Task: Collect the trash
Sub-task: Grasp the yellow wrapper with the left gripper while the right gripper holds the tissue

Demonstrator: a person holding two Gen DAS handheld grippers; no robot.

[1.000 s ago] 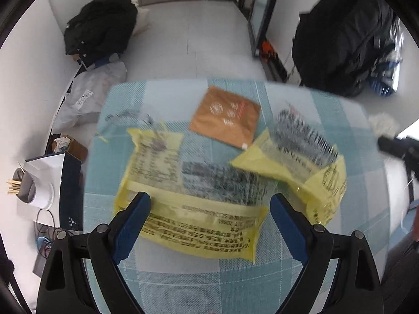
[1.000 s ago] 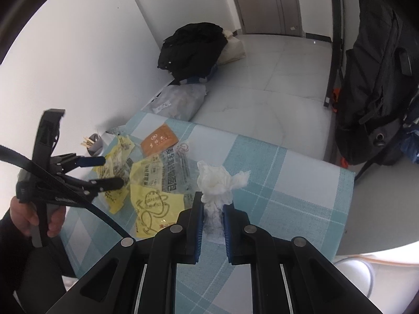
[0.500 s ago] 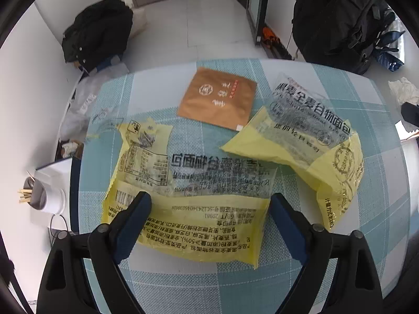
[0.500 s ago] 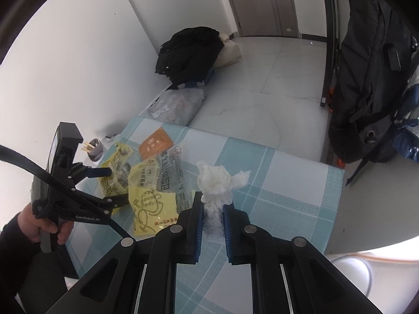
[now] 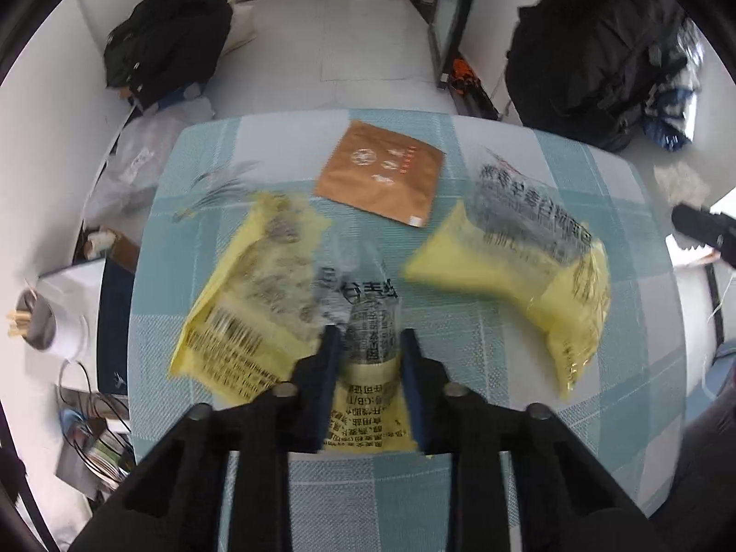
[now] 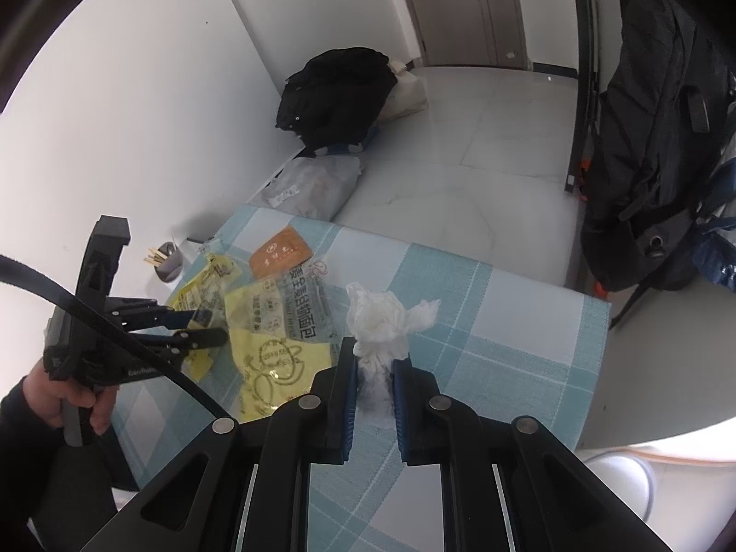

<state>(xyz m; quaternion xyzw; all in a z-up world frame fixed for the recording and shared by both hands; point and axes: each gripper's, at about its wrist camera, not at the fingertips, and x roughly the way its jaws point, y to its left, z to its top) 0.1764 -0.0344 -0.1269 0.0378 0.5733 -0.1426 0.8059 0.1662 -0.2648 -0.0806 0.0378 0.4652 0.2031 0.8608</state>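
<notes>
- Left gripper (image 5: 369, 345), wide open a moment ago, now pinches the near yellow wrapper (image 5: 257, 308) on the checked tablecloth (image 5: 506, 483).
- Brown packet (image 5: 382, 172) and second yellow wrapper (image 5: 529, 267) lie beyond.
- Right gripper (image 6: 373, 359) still clamps the white tissue (image 6: 382, 322).

A yellow-and-clear bread wrapper (image 5: 276, 303) printed with black text lies crumpled on the checked tabletop, its near edge pinched between blue gripper pads and apparently lifting, though blur obscures how far. Just right of it, apart from it, a second yellow wrapper (image 5: 529, 267) lies puffed and angled. Behind and between the two, a flat brown sachet (image 5: 382, 172) rests on the cloth. A crumpled white tissue (image 6: 384, 326) stands upright, clamped at its base, above the table's right side.
</notes>
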